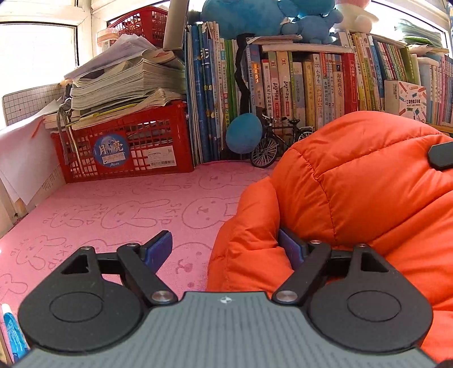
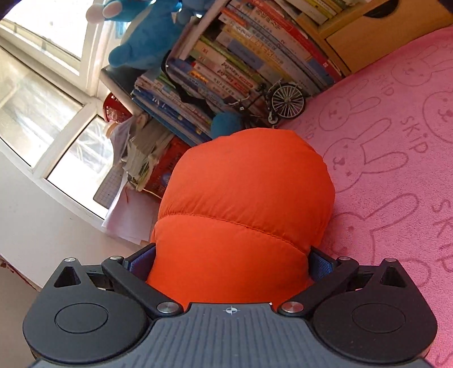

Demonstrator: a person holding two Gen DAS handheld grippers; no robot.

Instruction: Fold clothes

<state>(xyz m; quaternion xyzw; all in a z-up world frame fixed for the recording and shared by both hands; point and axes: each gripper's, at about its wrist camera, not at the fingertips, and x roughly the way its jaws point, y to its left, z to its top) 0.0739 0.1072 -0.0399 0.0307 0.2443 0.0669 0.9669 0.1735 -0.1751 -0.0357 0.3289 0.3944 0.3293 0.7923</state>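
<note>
An orange puffy jacket (image 1: 368,203) lies bunched on the pink rabbit-print cloth (image 1: 127,209). My left gripper (image 1: 225,249) is open at the jacket's left edge. Its left finger (image 1: 158,249) is over bare cloth, and a fold of jacket partly hides the right one. A black piece of the other gripper (image 1: 440,155) rests on the jacket at the right edge of the left wrist view. In the right wrist view, my right gripper (image 2: 229,261) stands wide open. A padded section of the jacket (image 2: 243,203) bulges between its blue-padded fingers (image 2: 320,264).
Behind the cloth stand a row of books (image 1: 297,85), a red crate (image 1: 127,150) piled with papers, a small model bicycle (image 1: 277,141) and a blue ball (image 1: 243,133). Blue plush toys (image 1: 269,17) sit on top. A window (image 2: 42,99) is to the left.
</note>
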